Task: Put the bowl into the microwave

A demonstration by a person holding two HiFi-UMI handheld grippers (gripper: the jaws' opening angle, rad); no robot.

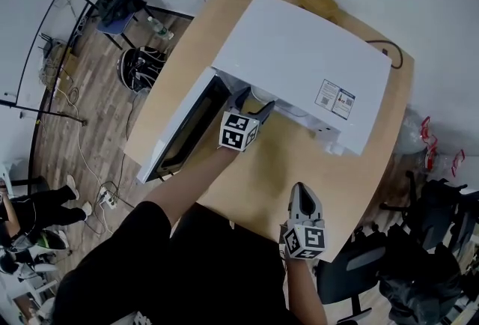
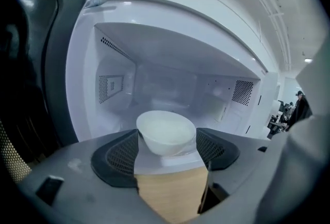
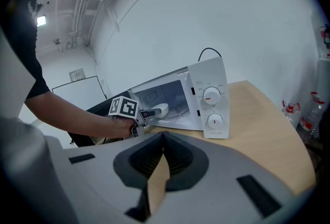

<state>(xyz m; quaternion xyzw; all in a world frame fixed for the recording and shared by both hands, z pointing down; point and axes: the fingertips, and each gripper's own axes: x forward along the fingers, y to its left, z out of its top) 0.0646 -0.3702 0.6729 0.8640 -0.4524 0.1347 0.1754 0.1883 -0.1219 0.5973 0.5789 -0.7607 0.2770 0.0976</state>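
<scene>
Two grippers are in view, and only the left gripper (image 1: 251, 102) is at work. Its jaws are closed against the sides of the white bowl (image 2: 165, 132), which is held at the mouth of the open microwave (image 1: 299, 54), whose door (image 1: 183, 129) is swung wide to the left. The right gripper (image 1: 301, 196) is held back over the wooden table (image 1: 262, 174), its jaws pressed together on nothing. The insertion step is judged to be in hand. Next, the bowl would need to be carried deeper, lowered onto the cavity floor and released.
</scene>
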